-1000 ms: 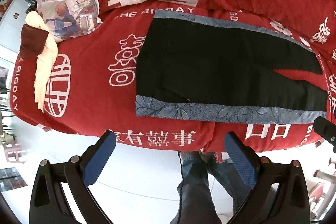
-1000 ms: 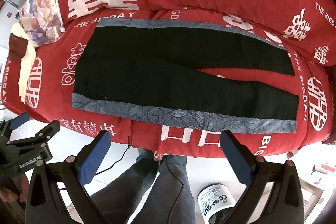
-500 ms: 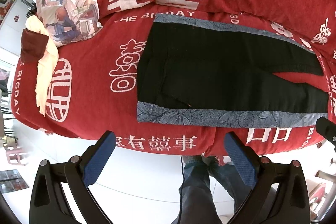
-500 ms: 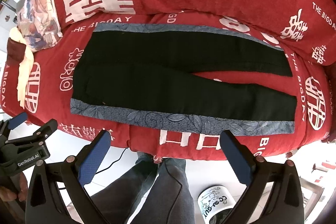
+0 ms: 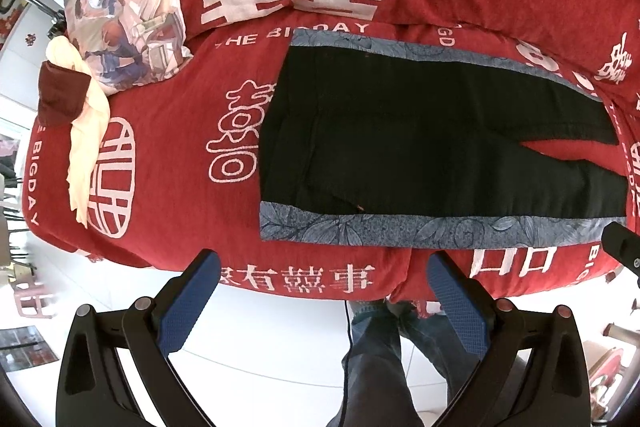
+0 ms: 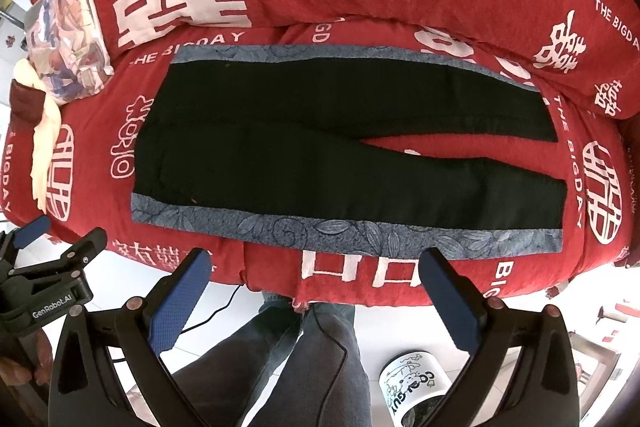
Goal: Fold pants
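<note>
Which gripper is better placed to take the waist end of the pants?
Probably the left gripper: open, it faces the waist end of the pants. The right gripper, also open, sits nearer the leg ends.

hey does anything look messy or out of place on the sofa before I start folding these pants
Little stands out. The black pants lie flat, legs splayed slightly apart. At the sofa's left end, a cream cloth and a dark red cloth sit bunched, hanging over the edge.
</note>
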A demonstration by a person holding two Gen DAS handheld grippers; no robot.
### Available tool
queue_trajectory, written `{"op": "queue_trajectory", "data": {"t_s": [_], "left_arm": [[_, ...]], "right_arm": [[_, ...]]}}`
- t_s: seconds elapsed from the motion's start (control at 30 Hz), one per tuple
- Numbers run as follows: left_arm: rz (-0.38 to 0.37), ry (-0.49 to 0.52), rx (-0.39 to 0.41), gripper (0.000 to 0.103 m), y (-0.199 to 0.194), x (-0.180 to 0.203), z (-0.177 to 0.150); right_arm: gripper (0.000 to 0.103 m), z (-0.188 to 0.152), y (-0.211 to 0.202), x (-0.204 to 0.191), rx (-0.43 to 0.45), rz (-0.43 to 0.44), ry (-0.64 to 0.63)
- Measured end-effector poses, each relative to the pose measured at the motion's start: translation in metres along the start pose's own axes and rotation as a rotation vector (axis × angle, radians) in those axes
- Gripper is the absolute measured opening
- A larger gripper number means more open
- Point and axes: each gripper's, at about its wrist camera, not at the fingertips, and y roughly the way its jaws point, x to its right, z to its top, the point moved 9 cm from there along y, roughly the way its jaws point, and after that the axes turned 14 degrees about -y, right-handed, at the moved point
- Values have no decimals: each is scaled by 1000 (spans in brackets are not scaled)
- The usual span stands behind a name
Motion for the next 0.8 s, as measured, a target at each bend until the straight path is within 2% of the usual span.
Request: {"op": "queue_trajectory", "data": {"t_s": [0.43, 0.7, 0.8], "left_arm": [[11, 47, 0, 103, 17, 7, -4], [-63, 73, -31, 103, 58, 27, -18], [-79, 96, -44, 103, 86, 39, -26]], "right_arm": [[103, -2, 19, 8, -22, 5, 29], [103, -17, 77, 22, -89, -16, 50], [103, -23, 102, 23, -110, -22, 47]]}}
